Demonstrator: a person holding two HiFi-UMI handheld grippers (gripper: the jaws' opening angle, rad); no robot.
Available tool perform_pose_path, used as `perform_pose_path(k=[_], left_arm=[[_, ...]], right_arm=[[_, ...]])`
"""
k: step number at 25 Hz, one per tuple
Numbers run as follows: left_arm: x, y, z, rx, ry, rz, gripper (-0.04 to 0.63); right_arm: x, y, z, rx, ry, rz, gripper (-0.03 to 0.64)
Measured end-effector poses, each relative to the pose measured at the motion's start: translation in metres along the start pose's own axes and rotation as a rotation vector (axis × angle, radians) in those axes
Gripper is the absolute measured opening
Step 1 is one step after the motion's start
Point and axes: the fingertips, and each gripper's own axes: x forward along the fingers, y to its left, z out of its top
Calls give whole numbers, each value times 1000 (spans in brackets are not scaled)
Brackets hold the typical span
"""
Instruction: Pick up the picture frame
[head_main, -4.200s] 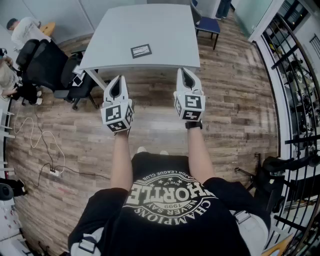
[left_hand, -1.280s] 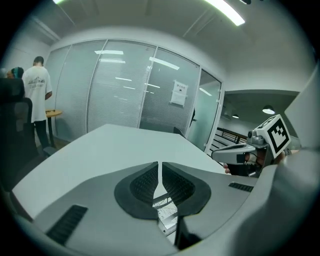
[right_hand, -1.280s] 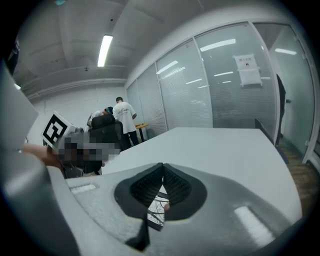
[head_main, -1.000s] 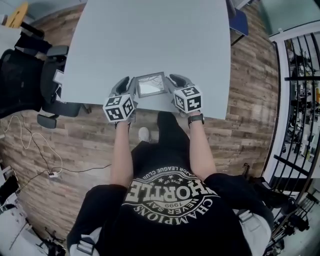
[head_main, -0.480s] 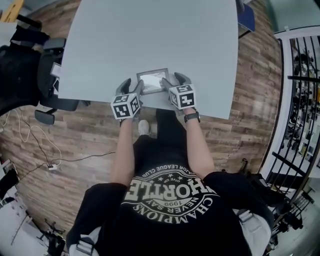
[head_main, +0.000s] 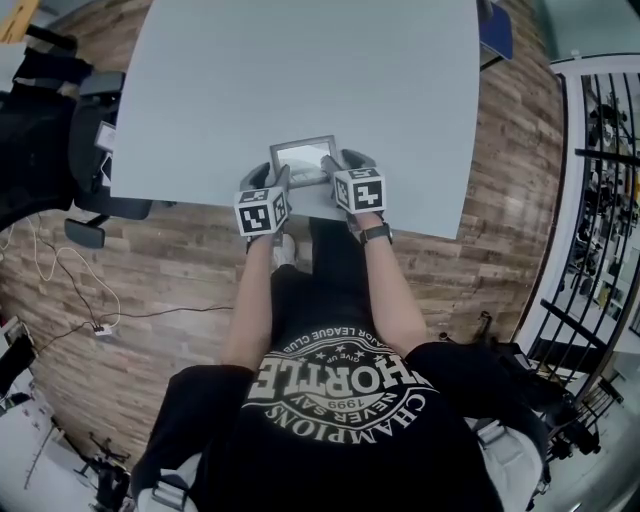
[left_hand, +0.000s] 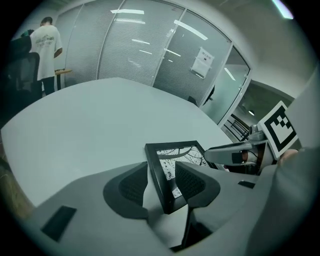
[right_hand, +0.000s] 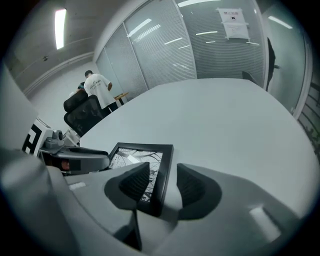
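The picture frame (head_main: 303, 158), black-rimmed with a black-and-white print, lies flat near the front edge of the grey table (head_main: 300, 70). My left gripper (head_main: 279, 180) straddles the left rail of the picture frame (left_hand: 177, 152); in the left gripper view the rail runs between the left gripper's (left_hand: 161, 175) closing jaws, and a gap shows at the outer pad. My right gripper (head_main: 330, 166) straddles the right rail of the picture frame (right_hand: 137, 155). The right gripper's (right_hand: 162, 180) jaws are closing too, and its outer pad stands off the rail.
The table's front edge lies just below both grippers. Black office chairs (head_main: 50, 150) stand to the left, a blue chair (head_main: 495, 35) at the far right corner, a black railing (head_main: 600, 150) on the right. A person in a white shirt (left_hand: 45, 45) stands beyond the table.
Both grippers sank from beside the frame onto its side rails, which now lie between their jaws. Several seconds ago they were held up, well short of the table.
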Motion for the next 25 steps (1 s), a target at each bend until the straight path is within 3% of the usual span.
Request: perform_pose_path(k=[8, 18, 25], left_arm=[[6, 7, -8, -43, 25, 34, 92], [0, 7, -6, -141, 8, 34, 72], [-19, 6, 12, -112, -37, 37, 69]], right_arm=[[9, 3, -10, 16, 50, 3, 98], [2, 1, -10, 72, 63, -35, 66], [-13, 13, 2, 110, 23, -4, 66]])
